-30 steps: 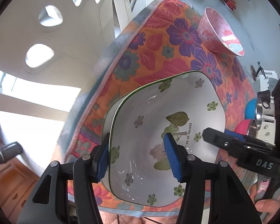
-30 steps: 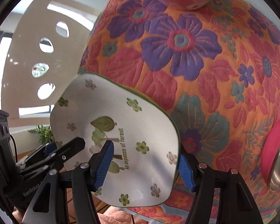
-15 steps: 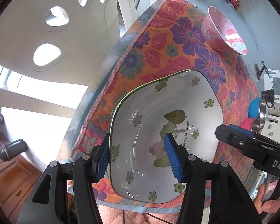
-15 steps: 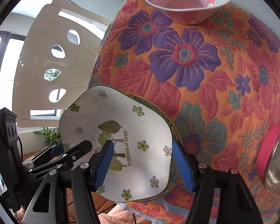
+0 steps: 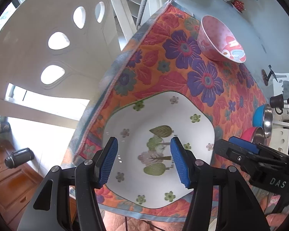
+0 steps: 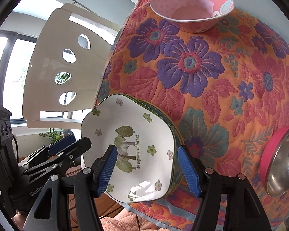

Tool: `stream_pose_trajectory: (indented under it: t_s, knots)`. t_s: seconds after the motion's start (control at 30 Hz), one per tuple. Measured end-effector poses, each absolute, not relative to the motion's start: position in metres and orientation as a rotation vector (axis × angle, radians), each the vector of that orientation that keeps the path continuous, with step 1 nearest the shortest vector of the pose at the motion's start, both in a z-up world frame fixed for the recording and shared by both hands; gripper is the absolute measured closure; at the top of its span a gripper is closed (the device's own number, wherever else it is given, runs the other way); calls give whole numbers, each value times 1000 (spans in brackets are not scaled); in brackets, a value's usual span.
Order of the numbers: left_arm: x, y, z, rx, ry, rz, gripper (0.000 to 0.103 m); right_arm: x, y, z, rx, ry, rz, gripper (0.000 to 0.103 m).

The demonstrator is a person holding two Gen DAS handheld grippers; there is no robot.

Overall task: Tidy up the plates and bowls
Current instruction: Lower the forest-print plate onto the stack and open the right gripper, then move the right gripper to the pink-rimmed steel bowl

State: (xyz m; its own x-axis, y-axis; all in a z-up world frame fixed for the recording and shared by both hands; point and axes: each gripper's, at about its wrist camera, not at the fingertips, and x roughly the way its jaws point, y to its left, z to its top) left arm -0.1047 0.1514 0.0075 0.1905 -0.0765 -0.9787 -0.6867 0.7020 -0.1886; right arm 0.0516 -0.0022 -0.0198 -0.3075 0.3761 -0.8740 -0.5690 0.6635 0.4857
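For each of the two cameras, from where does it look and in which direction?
Left wrist: on the left gripper, facing the white plate across the floral cloth; the right gripper enters from the right.
Right wrist: on the right gripper, facing the plate; the left gripper shows at left.
Shared: plate, cloth, pink bowl.

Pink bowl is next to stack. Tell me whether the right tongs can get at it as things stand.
Probably yes: the right tongs are open and hold nothing, and only bare floral cloth lies between them and the pink bowl.
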Motion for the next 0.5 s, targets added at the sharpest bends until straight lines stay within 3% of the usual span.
stream_pose_trajectory:
  t_s: [0.5]
  knots:
    - [-56, 100, 25, -626, 1342, 456, 48, 91, -51, 0, -54, 1614, 962, 39]
